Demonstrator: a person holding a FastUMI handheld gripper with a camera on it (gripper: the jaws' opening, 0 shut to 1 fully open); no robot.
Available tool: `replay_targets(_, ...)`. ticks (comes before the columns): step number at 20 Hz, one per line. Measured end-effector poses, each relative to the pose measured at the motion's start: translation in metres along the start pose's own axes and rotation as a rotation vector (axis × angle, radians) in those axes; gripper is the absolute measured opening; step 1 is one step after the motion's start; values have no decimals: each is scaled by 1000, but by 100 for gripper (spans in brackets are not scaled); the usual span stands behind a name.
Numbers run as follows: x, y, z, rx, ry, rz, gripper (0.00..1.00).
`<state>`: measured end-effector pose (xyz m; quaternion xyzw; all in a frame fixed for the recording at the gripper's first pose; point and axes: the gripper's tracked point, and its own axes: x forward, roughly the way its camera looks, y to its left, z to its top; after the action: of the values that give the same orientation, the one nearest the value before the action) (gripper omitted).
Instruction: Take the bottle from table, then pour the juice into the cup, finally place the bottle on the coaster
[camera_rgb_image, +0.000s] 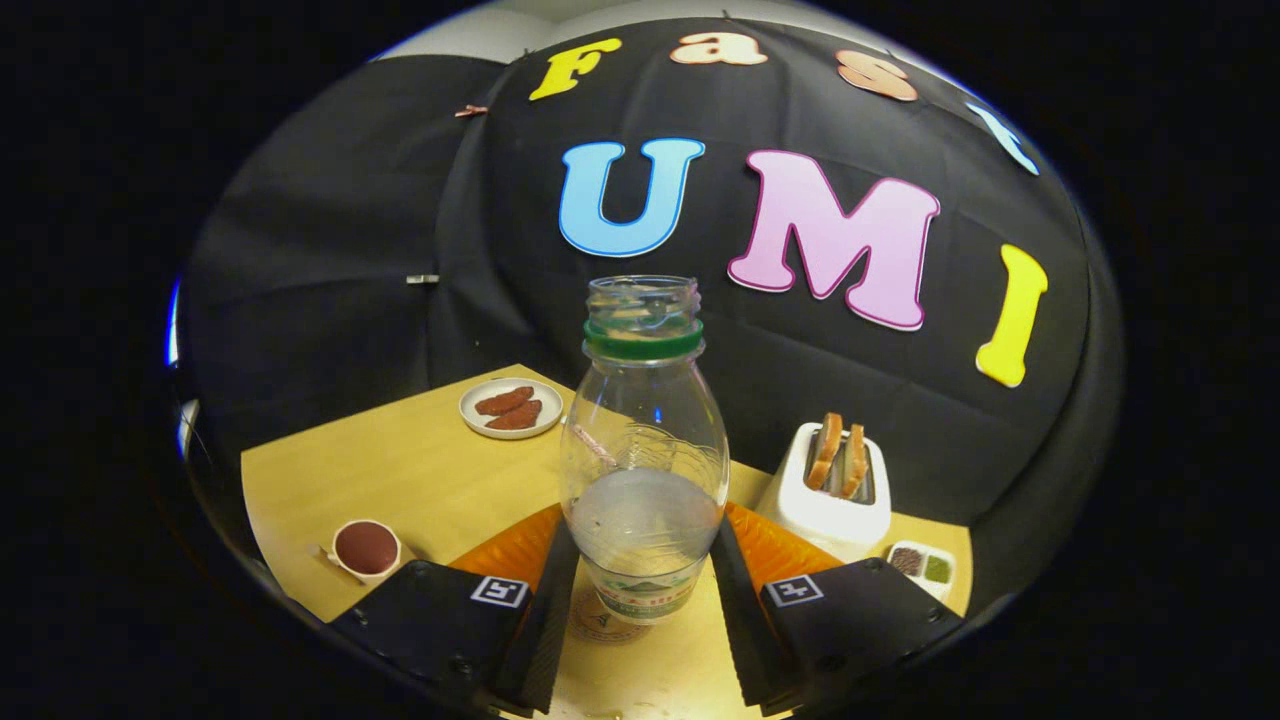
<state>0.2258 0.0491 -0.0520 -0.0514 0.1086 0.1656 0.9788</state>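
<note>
A clear, uncapped plastic bottle (645, 440) with a green neck ring stands upright between my fingers, with a little pale liquid in its lower part. My gripper (643, 545) is shut on the bottle, one finger (548, 610) pressing on each side of its lower body. The bottle's base is over a round brownish coaster (598, 622) on the wooden table (400, 470); I cannot tell whether it touches the coaster. A small white cup (366, 550) holding dark red juice sits on the table to the left of the fingers.
Beyond the bottle to the left is a white plate (510, 408) with reddish-brown pieces. A white toaster (828, 480) with two slices stands to the right, and a small two-part dish (925, 568) lies beside it. The black cloth wall closes the back.
</note>
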Motion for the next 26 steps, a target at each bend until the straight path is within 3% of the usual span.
replay_targets(7, 39, 4, -57, 120, 11, 15, 71)
replay_targets(14, 46, 15, -92, 85, 76, 21, 73)
replay_targets(19, 46, 14, -90, 58, 70, 4, 76)
replay_targets(22, 45, 12, -86, 31, 70, -5, 85)
replay_targets(23, 40, 10, -85, 20, 63, -15, 100)
replay_targets(26, 26, 12, -76, -6, 44, -10, 98)
